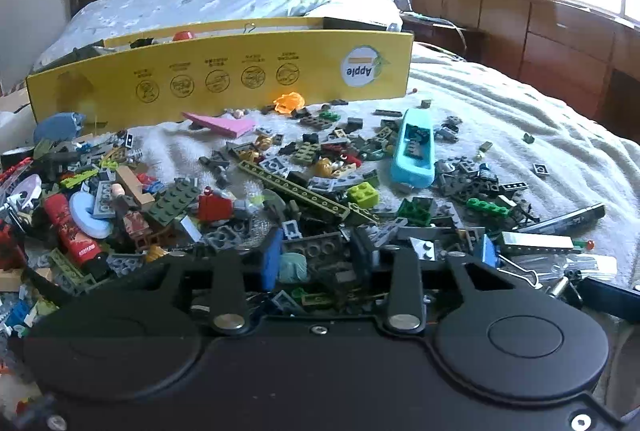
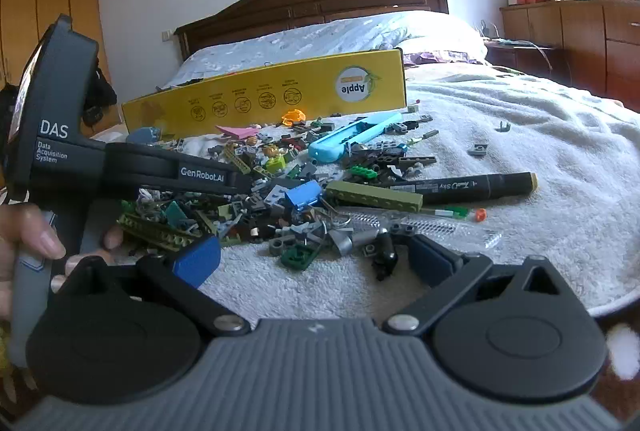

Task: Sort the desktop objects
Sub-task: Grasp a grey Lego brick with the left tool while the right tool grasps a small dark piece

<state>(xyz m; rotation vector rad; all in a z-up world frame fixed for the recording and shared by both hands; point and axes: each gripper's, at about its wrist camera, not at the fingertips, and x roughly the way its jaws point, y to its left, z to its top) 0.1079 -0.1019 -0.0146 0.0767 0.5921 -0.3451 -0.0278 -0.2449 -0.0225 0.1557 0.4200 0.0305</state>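
Observation:
A pile of small toy bricks (image 1: pixel 304 187) and odd items lies on a white blanket on a bed. My left gripper (image 1: pixel 380 255) is open, low over the near side of the pile, its blue pads (image 1: pixel 272 259) wide apart with bricks between them. In the right wrist view the left gripper (image 2: pixel 296 199) reaches in from the left over the bricks (image 2: pixel 280 191). My right gripper (image 2: pixel 316 259) is open and empty, just short of the pile. A black marker (image 2: pixel 472 187), a light blue case (image 2: pixel 352 137) and a long olive brick (image 2: pixel 372 195) lie among the bricks.
A yellow cardboard box (image 1: pixel 224 79) marked "Apple" stands behind the pile and also shows in the right wrist view (image 2: pixel 272 99). A red tube (image 1: pixel 72 231) and a pink plate (image 1: pixel 224 123) lie at the left. Wooden cabinets (image 1: pixel 560 43) stand right of the bed.

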